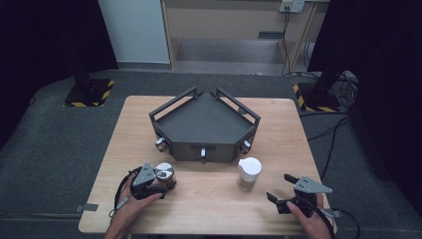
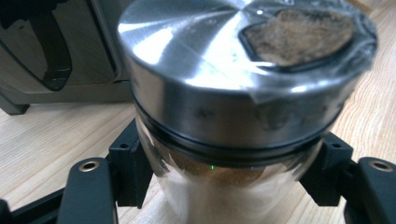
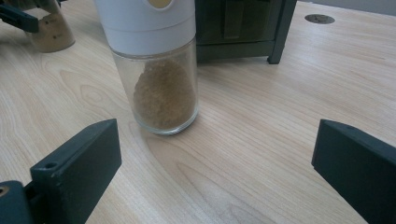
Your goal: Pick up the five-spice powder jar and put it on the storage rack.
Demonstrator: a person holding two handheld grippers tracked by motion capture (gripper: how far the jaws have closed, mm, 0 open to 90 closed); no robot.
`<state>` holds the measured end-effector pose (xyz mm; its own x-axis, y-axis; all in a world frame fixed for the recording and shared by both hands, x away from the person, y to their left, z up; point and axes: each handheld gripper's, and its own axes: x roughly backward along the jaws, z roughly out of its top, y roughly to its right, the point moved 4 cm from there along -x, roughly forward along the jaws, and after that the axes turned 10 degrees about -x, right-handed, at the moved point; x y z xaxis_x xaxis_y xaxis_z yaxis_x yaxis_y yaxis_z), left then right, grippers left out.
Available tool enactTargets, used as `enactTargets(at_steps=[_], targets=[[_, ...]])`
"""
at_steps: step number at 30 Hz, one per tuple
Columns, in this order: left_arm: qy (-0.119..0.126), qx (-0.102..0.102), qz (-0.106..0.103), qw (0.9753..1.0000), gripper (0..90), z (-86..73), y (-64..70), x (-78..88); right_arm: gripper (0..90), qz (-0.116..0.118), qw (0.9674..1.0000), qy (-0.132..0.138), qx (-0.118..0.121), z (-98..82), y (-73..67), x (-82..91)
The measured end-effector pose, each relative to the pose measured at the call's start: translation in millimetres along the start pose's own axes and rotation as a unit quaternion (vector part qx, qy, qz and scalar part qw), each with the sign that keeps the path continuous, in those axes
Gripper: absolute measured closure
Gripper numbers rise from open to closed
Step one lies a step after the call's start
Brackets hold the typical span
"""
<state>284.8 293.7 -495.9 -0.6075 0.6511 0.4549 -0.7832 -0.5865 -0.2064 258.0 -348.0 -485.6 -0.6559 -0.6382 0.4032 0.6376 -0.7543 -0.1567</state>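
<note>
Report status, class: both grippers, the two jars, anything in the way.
Left gripper shut on steel-lidded jar. Right gripper open, short of white-capped jar. Dark tray behind; path clear.

tabletop [image 1: 209,199]: pale wood with visible grain, smooth, low sheen.
tray [image 1: 204,124]: at the middle of the tabletop; dark grey, matt, looks like plastic or painted metal, with small shiny metal knobs along its near wall.
steel-lidded jar [image 2: 243,93]: near-left of the tray; brushed metal lid, glossy with bright streaks; clear film wrinkled over the top; dark rubbery ring under the lid; shiny clear body with brown powder inside.
white-capped jar [image 3: 156,70]: near-right of the tray; smooth matt white plastic cap, clear glass-like body, coarse brown granules inside.
left hand-held gripper [image 2: 219,177]: matt black plastic jaws, brass-coloured inserts.
right hand-held gripper [image 3: 215,172]: matt black plastic jaws.
</note>
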Motion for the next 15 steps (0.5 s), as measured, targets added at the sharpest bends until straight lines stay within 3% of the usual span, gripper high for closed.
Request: enactTargets(at_steps=[15], targets=[[0.000, -0.019, -0.007, 0.9998, 30.5, 12.0, 4.9, 10.4, 2.3, -0.006, 0.9999, -0.007, 0.010, 2.3, -4.5, -0.6]])
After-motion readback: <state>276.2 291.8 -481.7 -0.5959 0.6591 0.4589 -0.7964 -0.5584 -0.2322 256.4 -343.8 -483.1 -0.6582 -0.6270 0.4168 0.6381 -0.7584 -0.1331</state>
